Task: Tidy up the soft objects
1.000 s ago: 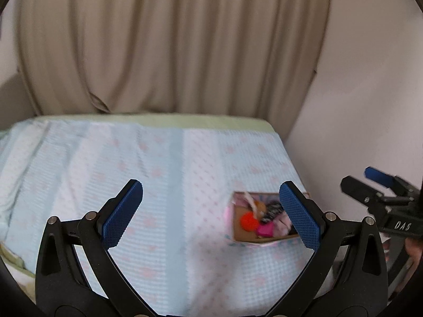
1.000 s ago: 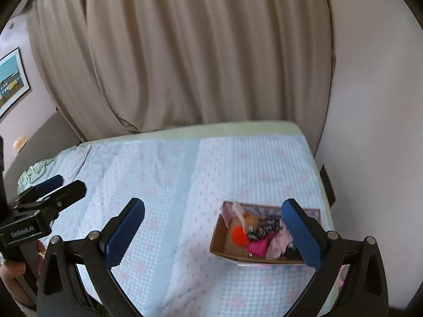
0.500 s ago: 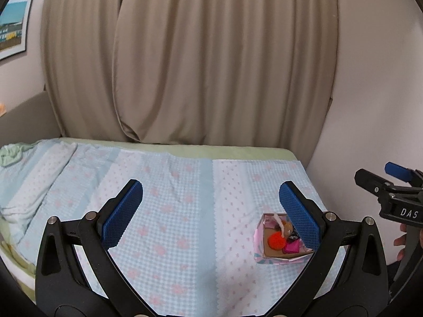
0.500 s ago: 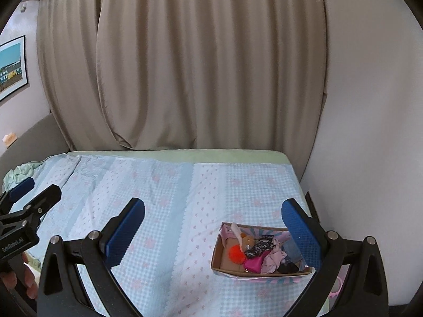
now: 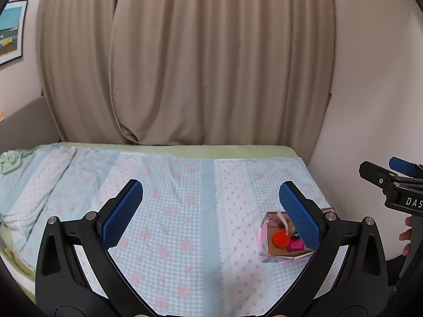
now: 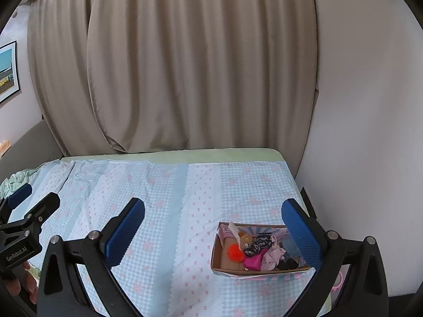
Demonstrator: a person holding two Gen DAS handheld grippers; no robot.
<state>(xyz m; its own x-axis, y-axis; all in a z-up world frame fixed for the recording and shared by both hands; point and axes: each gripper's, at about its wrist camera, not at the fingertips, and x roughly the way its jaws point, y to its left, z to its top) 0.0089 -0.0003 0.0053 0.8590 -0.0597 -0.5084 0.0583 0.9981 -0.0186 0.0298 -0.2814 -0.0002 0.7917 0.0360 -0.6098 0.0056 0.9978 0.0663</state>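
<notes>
Hovering Over the Bed, Both Tools Spread Wide

Hanging above a bed with a light-blue checked bedspread with pink flower print [image 5: 169, 211], the left tool [image 5: 211, 211] has its blue-padded jaws released, wide apart, with nothing between them. The right tool [image 6: 214, 227] is likewise spread wide and empty, held over the same bedspread.

The task's thing, a shallow open cardboard box with a pink and teal patterned outside [image 6: 219, 253], sits on the bedspread near the bed's right edge, close to the plain pale wall [image 6: 370, 132]. In the right wrist view it lies just inside the right finger pad [image 6: 300, 232], which covers the box's right end; in the left wrist view the same box [image 5: 264, 240] is partly hidden behind the left tool's right pad. Neither tool touches it.

Inside the box lies a jumble of soft items: a fuzzy orange-red pompom [image 6: 234, 251] at the left, a small brown plush figure [image 6: 246, 238] with a white strip rising from it, a dark patterned piece of fabric [image 6: 260, 243], a bright magenta pouch [image 6: 252, 262], and a pale pink crumpled cloth [image 6: 272, 256]. Further dark and bluish pieces lie at the right end, too tangled to tell apart.

Beige pleated curtains [image 5: 211, 66] hang behind the bed, and a framed picture [image 5: 10, 31] is on the left wall. A crumpled pale green cloth [image 5: 10, 161] lies at the bedspread's far left corner.
</notes>
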